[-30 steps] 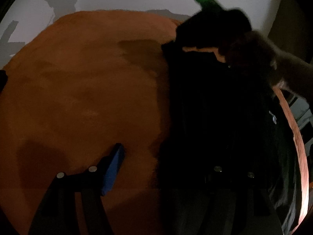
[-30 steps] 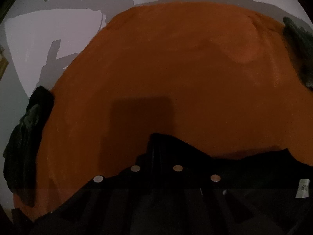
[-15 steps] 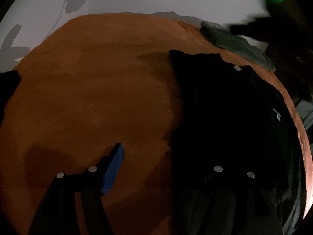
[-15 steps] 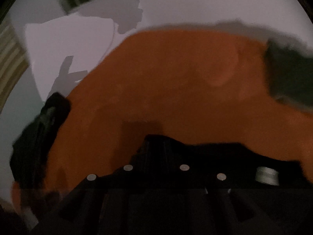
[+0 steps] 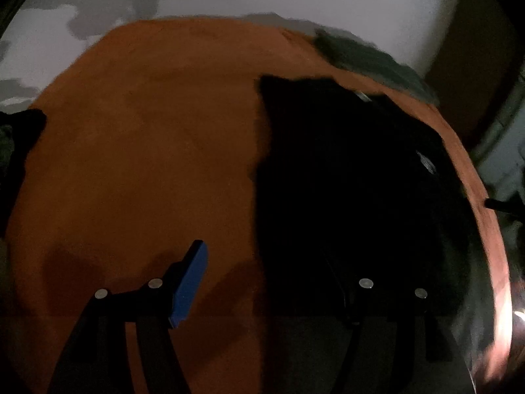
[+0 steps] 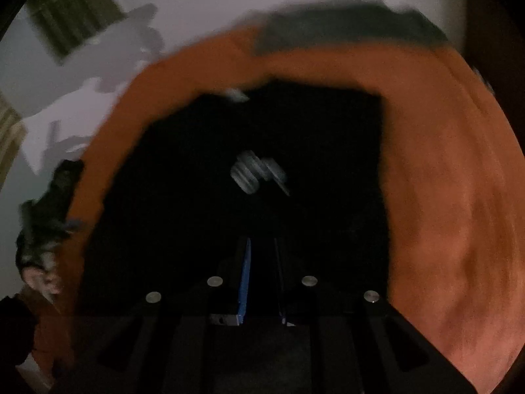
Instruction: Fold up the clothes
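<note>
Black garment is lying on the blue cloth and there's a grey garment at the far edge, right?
Not quite: the cloth under the black garment is orange, not blue, as the left wrist view shows. The grey garment does lie at the far edge.

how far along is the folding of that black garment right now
Partly done: the black garment lies on the orange surface with one straight edge, apparently folded. In hand: unclear, the right gripper is over it, fingers nearly together. Left: the gray-green garment and a dark pile wait at the edges.

Left gripper (image 5: 275, 279) fingers spread wide; right gripper (image 6: 262, 279) fingers nearly together.
</note>
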`<state>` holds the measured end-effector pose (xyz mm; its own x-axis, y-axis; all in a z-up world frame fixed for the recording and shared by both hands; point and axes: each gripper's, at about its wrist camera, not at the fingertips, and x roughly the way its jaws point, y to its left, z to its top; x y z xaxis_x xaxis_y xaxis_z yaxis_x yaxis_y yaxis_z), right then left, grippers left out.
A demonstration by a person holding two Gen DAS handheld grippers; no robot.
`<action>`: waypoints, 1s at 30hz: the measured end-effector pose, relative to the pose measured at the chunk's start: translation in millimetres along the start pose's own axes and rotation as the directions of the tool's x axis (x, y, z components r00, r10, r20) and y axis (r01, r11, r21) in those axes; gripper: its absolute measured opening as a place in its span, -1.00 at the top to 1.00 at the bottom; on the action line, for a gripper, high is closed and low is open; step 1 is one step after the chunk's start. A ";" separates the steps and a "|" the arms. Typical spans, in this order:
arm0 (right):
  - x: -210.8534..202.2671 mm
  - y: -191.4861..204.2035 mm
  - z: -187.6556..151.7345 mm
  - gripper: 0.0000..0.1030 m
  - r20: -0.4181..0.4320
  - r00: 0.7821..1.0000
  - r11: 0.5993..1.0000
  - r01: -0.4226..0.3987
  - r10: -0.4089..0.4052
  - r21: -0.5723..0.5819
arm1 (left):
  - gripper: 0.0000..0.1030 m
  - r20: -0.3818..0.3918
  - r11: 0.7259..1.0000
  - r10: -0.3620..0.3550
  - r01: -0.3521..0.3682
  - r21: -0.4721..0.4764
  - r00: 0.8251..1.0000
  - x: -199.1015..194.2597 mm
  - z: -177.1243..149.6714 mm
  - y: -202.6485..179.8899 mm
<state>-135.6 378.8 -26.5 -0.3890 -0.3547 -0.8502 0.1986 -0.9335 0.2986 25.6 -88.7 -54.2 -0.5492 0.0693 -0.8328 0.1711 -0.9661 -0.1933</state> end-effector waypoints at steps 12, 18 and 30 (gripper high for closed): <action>-58.6 -50.1 -145.0 0.75 -0.033 0.999 0.991 0.012 -0.008 0.130 | -0.32 -0.226 0.997 -0.078 0.076 -0.016 0.971 -19.3 -98.3 -5.9; -64.5 -55.4 -191.7 -0.19 -0.076 0.996 0.973 -0.022 0.041 0.228 | -0.32 -0.291 0.990 -0.132 0.113 -0.080 0.948 -34.0 -122.3 7.9; -79.0 -73.9 -260.3 -0.19 -0.152 0.978 0.916 -0.074 0.144 0.393 | -0.32 -0.325 0.969 -0.195 0.129 -0.212 0.925 -45.4 -148.6 35.3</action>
<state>114.6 489.5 -94.3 -0.2150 -0.4735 -0.8542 -0.1428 -0.8500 0.5071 178.1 -88.9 -100.4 -0.2758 0.3330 -0.9017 0.2685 -0.8741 -0.4049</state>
